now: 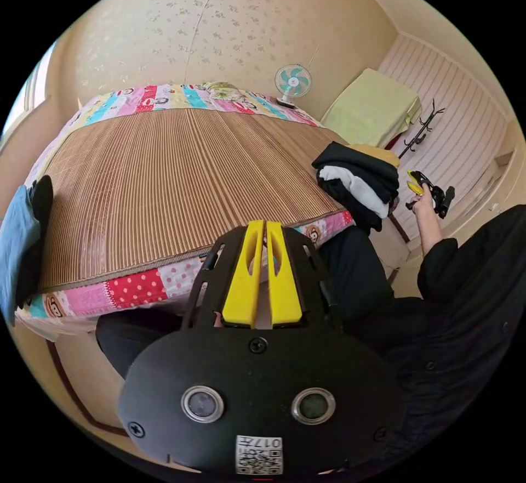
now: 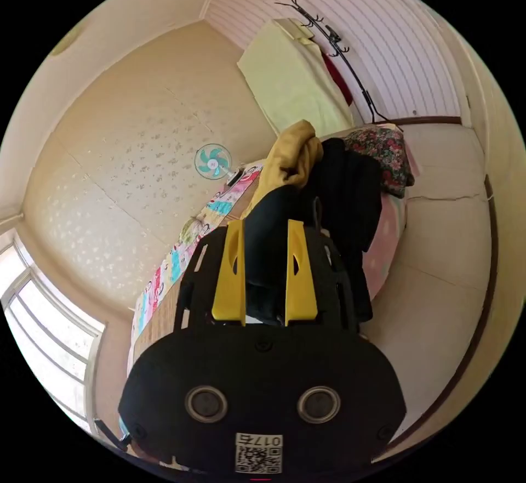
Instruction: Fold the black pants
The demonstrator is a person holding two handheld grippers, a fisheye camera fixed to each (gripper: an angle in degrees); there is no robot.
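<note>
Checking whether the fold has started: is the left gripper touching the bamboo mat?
Apart. The left gripper view shows the left gripper closed on nothing, held in front of the bed, short of the bamboo mat.

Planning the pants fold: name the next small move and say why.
Probably ease the right gripper onto the black garment in the clothes pile and close. Its jaws are open right before that dark cloth, the mat lies bare, and the left gripper is shut, holding nothing.

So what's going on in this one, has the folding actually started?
Not yet, it seems. A person stands at the bed with a gripper in each hand. The left gripper hangs shut over the bamboo mat, holding nothing. The right gripper is open, its jaws either side of dark cloth at the clothes pile on the bed's corner; whether that cloth is the black pants is unclear.
</note>
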